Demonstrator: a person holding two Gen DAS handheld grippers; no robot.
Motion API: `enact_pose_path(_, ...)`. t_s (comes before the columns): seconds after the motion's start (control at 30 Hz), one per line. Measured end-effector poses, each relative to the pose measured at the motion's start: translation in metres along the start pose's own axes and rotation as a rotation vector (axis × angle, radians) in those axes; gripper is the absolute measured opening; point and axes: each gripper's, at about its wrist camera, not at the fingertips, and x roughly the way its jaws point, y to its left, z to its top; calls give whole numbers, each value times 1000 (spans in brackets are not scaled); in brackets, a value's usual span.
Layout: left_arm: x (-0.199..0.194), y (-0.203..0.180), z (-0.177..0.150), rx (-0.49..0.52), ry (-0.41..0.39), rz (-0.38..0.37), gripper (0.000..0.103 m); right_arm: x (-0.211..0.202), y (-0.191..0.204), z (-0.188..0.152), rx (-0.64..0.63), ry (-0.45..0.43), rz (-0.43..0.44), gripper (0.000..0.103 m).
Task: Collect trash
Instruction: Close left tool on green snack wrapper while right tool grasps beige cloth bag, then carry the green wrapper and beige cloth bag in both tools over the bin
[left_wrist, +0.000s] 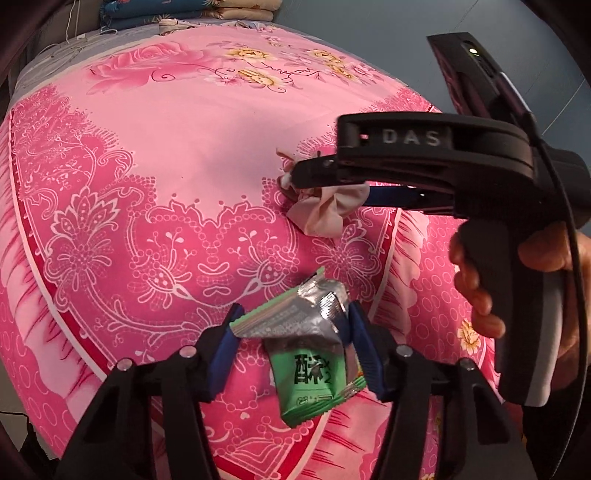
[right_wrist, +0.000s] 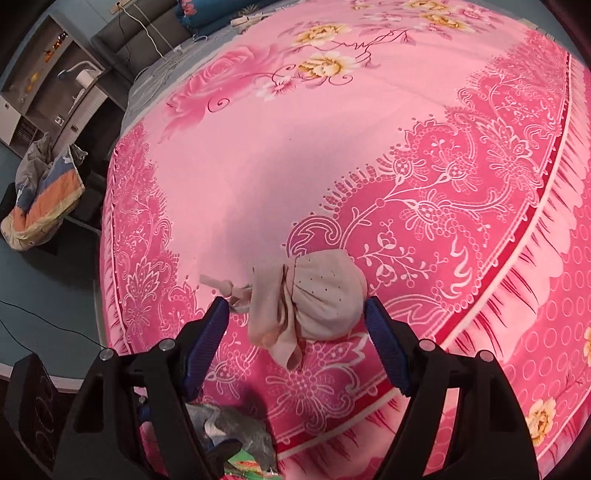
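A green and silver snack wrapper (left_wrist: 306, 343) sits between the blue pads of my left gripper (left_wrist: 291, 326), which press on its crumpled silver top; the green end hangs below, over the pink bed sheet (left_wrist: 177, 147). A crumpled beige wad (right_wrist: 317, 295) lies on the sheet (right_wrist: 258, 166) between the fingers of my right gripper (right_wrist: 295, 314), whose pads stand clear of it on both sides. In the left wrist view the right gripper (left_wrist: 306, 181) comes in from the right, held by a hand (left_wrist: 476, 295), with its tips over the same wad (left_wrist: 325, 218). The silver wrapper (right_wrist: 236, 432) shows at the bottom of the right wrist view.
Folded quilts (left_wrist: 221, 11) are stacked at the far end of the bed. Left of the bed the floor holds a bundled blanket (right_wrist: 44, 195), shelves (right_wrist: 44, 74) and a black box (right_wrist: 33, 402). The bed's edge drops off at the left (right_wrist: 107, 258).
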Motion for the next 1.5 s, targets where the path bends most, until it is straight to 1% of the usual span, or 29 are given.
enact_pose_path(0.07, 2, -1, 0, 5, 5, -8, 49, 4, 2, 1, -12, 5, -23, 64)
enact_pose_path(0.1, 2, -2, 0, 10, 3, -12, 46, 7, 4, 3, -23, 5, -48, 54)
enact_pose_path(0.13, 2, -4, -1, 14, 2, -16, 43, 8, 4, 3, -30, 3, -58, 47)
enact_pose_path(0.17, 2, -5, -1, 17, 3, -19, 39, 9, 5, 4, -30, 4, -57, 46)
enact_pose_path(0.23, 3, -7, -1, 25, 8, -30, 35, 10, 5, 4, -36, 5, -61, 39)
enact_pose_path(0.27, 4, -7, -2, 30, 10, -32, 33, 10, 4, 5, -39, 5, -63, 37)
enact_pose_path(0.33, 3, -9, -3, 34, 10, -31, 32, 10, 3, 4, -37, -6, -67, 29)
enact_pose_path(0.43, 2, -9, -3, 32, 7, -32, 30, 10, 3, 4, -43, -12, -66, 24)
enact_pose_path(0.6, -6, -9, -4, 30, -2, -39, 29, -1, 2, 2, -27, -37, -66, 21)
enact_pose_path(0.7, -16, -12, -4, 42, -17, -46, 29, -18, -1, -2, -16, -76, -52, 21)
enact_pose_path(0.93, -45, -21, -8, 73, -62, -42, 29, -81, 0, -16, 6, -184, -1, 21)
enact_pose_path(1.0, -53, -25, -9, 84, -78, -39, 29, -106, 2, -25, 13, -221, 16, 21)
enact_pose_path(1.2, -80, -35, -11, 102, -130, -37, 29, -162, 5, -48, 36, -312, 14, 21)
enact_pose_path(1.23, -85, -37, -11, 106, -141, -36, 29, -177, 5, -56, 44, -338, 10, 21)
enact_pose_path(1.3, -95, -42, -12, 116, -160, -35, 29, -190, 5, -64, 44, -359, 7, 21)
enact_pose_path(1.33, -100, -44, -14, 123, -171, -36, 29, -205, 3, -74, 49, -382, 7, 21)
enact_pose_path(1.5, -123, -57, -20, 150, -212, -36, 29, -244, -3, -103, 69, -433, 11, 21)
